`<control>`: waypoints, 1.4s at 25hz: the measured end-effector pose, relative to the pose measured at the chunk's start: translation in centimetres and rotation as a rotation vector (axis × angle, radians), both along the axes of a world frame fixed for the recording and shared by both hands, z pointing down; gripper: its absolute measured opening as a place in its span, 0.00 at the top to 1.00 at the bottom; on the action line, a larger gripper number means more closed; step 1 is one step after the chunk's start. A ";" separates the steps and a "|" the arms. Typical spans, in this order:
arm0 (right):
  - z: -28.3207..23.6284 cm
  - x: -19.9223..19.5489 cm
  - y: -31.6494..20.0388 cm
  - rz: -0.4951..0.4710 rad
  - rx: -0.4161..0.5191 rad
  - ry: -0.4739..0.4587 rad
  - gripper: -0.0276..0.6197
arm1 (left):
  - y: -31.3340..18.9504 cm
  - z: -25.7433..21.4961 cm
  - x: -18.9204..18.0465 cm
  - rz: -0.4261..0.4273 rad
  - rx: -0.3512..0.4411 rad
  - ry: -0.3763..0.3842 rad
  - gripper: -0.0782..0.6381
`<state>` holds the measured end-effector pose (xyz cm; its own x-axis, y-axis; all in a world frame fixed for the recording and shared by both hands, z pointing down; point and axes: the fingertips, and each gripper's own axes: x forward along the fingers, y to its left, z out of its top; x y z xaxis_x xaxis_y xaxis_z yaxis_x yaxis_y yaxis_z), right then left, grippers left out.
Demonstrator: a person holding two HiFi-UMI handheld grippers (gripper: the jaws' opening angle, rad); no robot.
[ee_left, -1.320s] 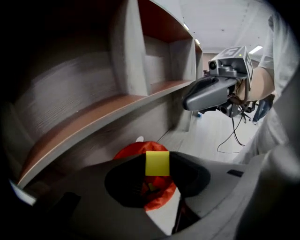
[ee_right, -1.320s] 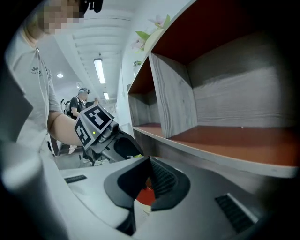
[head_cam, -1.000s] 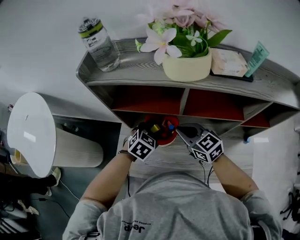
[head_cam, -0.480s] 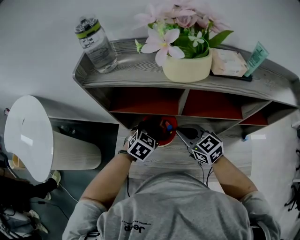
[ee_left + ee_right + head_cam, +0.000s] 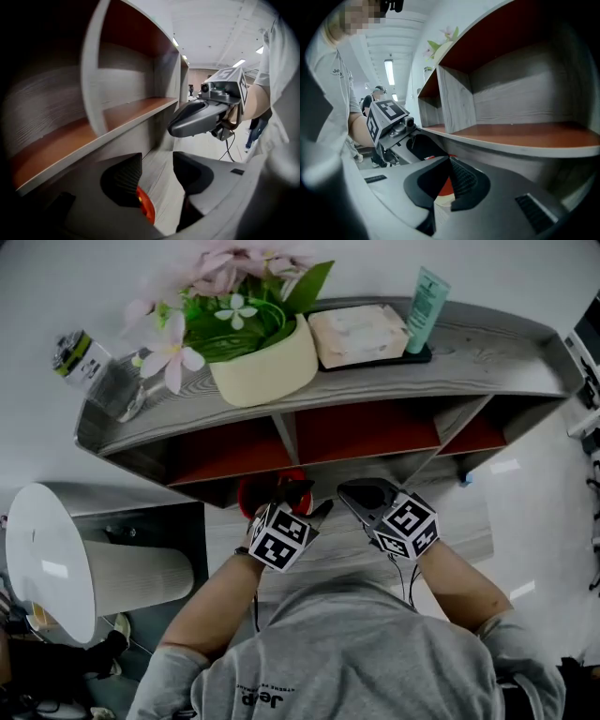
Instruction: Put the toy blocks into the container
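Right now we hold both tools over the wood-grain surface (image 5: 459,526), close under the front edge of the shelf unit (image 5: 487,352). Our left tool (image 5: 157,161) stands spread. Its jaws have just been opening, and nothing sits between them but bare surface. The red container (image 5: 255,493) rests on the surface just beyond that tool and to its left, half tucked under the shelf. In the left gripper view a slice of its rim peeks past the left jaw. The shelf and the tool hide its inside, so we cannot make out the toy blocks. Our right tool (image 5: 450,161) is pressed together at the tips and pinches nothing. It lies just beside the left one, not touching it. On top of the shelf stand a cream flower pot (image 5: 267,369), a water bottle (image 5: 94,376), a pack of wipes (image 5: 356,334) and a green tube (image 5: 427,298).
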<state>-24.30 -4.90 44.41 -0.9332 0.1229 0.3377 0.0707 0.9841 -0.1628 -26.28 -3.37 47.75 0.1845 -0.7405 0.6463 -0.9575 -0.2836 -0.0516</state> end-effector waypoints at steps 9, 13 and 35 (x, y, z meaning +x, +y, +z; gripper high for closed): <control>2.4 16.7 -12.0 0.302 -0.027 0.008 0.96 | -11.9 3.3 16.7 0.253 -0.031 0.038 0.60; 4.2 26.4 -17.2 0.450 -0.041 0.022 0.96 | -17.8 6.7 25.0 0.335 -0.055 0.061 0.62; 13.6 52.0 -23.4 0.782 -0.168 0.053 0.96 | -36.4 28.5 37.8 0.280 -0.283 -0.186 0.48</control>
<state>27.65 -28.33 57.97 -0.7533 -0.5067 0.4193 -0.6412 0.7075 -0.2972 11.50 -39.80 76.21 0.2144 -0.4678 0.8575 -0.8235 -0.5587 -0.0989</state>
